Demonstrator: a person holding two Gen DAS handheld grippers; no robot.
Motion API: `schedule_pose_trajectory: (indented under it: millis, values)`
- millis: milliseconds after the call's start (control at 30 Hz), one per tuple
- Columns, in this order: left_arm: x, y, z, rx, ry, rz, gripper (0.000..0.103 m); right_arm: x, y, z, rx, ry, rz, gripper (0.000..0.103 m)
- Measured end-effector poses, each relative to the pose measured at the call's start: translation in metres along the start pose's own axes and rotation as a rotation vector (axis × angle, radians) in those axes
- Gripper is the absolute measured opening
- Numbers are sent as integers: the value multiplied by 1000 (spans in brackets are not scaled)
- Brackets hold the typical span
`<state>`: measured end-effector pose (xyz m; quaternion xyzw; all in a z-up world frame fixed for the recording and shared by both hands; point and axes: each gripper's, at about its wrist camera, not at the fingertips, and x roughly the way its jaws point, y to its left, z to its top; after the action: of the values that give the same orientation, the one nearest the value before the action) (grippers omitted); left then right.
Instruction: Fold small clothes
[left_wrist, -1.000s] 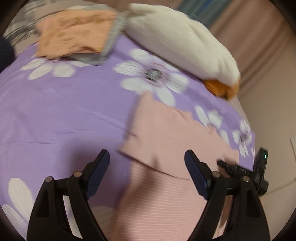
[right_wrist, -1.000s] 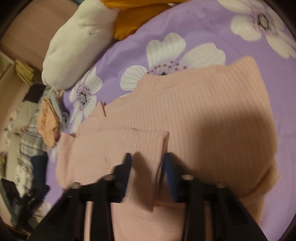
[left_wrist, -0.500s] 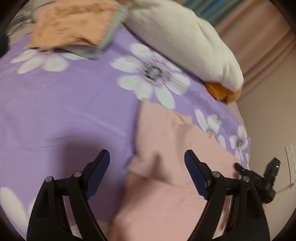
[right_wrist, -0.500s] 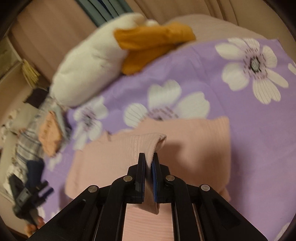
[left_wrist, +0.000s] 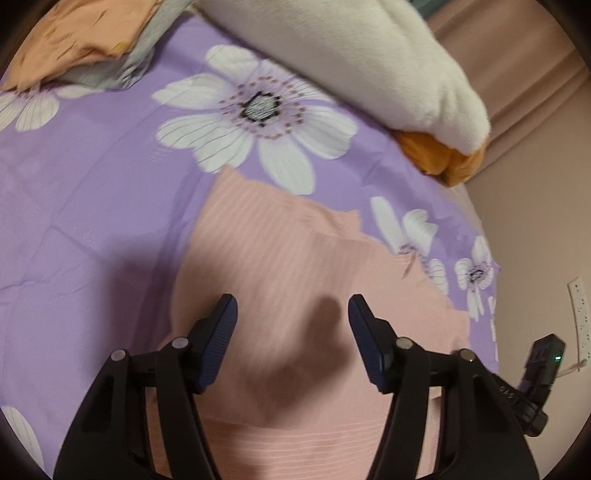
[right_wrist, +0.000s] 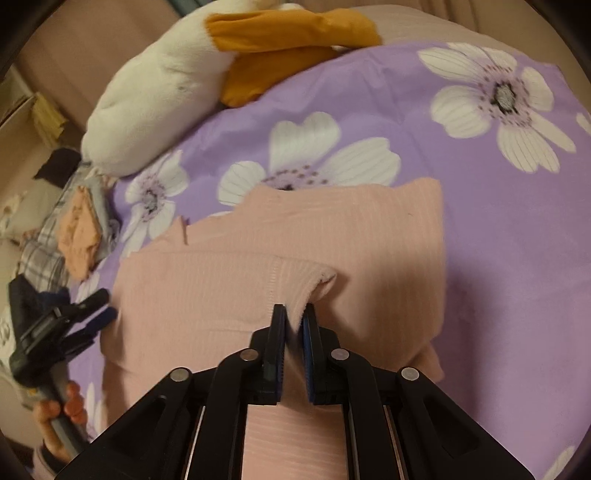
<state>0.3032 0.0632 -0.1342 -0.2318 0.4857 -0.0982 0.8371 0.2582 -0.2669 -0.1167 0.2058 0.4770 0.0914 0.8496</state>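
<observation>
A pink ribbed garment (left_wrist: 288, 251) lies spread on the purple flowered bedsheet (left_wrist: 92, 184). My left gripper (left_wrist: 291, 306) hovers over its middle. Its jaws are closing but still stand apart; the cloth lies under them and no pad presses on it. In the right wrist view my right gripper (right_wrist: 294, 314) is shut on a raised fold of the same pink garment (right_wrist: 369, 229), pinched between the blue pads (right_wrist: 279, 332). The left gripper (right_wrist: 92, 314) shows at the left edge of that view, held by a hand (right_wrist: 62, 410).
A white plush toy (left_wrist: 351, 55) with an orange part (left_wrist: 439, 158) lies along the far side of the bed. A stack of folded peach and grey clothes (left_wrist: 74, 44) sits at the far left. The bed's edge and a wall socket (left_wrist: 578, 310) are at the right.
My left gripper moved forward and down over the pink garment and its jaws narrowed. My right gripper closed on the fold and lifted it a little.
</observation>
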Motion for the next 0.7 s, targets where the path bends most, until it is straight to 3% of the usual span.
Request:
schedule_pose_trajectory:
  millis: [133, 200, 433, 533, 633, 700]
  values:
    - [-9, 18, 1, -43, -4, 1, 61, 6, 15, 8, -2, 22, 18, 8]
    - [-21, 25, 4, -60, -26, -8, 63, -2, 35, 17, -5, 17, 82, 8]
    - [-73, 50, 13, -100, -126, 14, 63, -62, 207, 64, -279, -77, 276, 8]
    - [-92, 61, 13, -116, -152, 18, 63, -91, 262, 77, -349, -140, 355, 8]
    - [-104, 67, 13, -124, -164, 17, 65, -117, 282, 84, -370, -206, 380, 7]
    - [-108, 68, 13, -120, -164, 19, 65, -125, 273, 86, -344, -237, 369, 7]
